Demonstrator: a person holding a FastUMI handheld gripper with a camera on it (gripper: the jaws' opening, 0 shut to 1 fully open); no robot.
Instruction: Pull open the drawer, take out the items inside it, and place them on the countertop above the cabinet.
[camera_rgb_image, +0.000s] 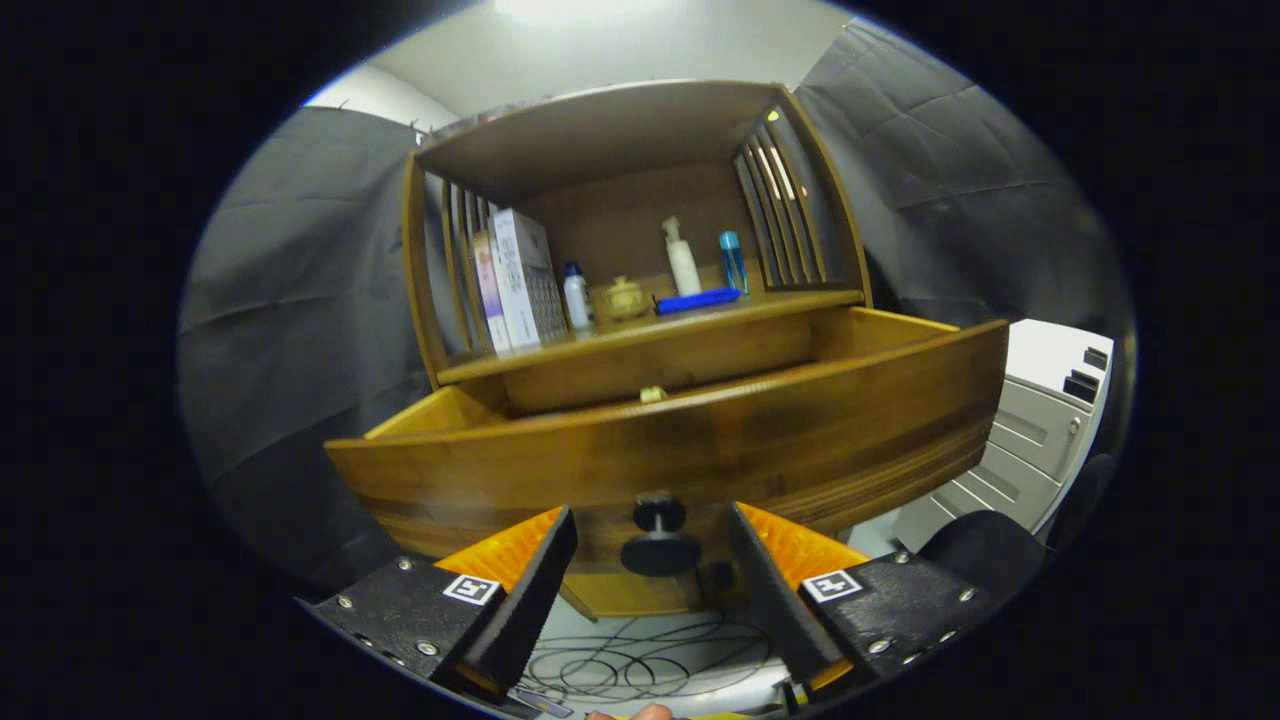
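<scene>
The wooden drawer stands pulled out from the cabinet, its front panel close ahead of me. Its dark round knob sits between my fingers, with a gap on each side, so neither finger presses on it. My gripper is open. Just over the drawer's front edge peeks the top of a small pale item inside; the rest of the drawer's inside is hidden. The countertop above the drawer is a wooden shelf.
On the countertop stand white boxes, a small white bottle, a tan jar, a flat blue item, a white pump bottle and a blue bottle. A grey cabinet stands right. Cables lie on the floor.
</scene>
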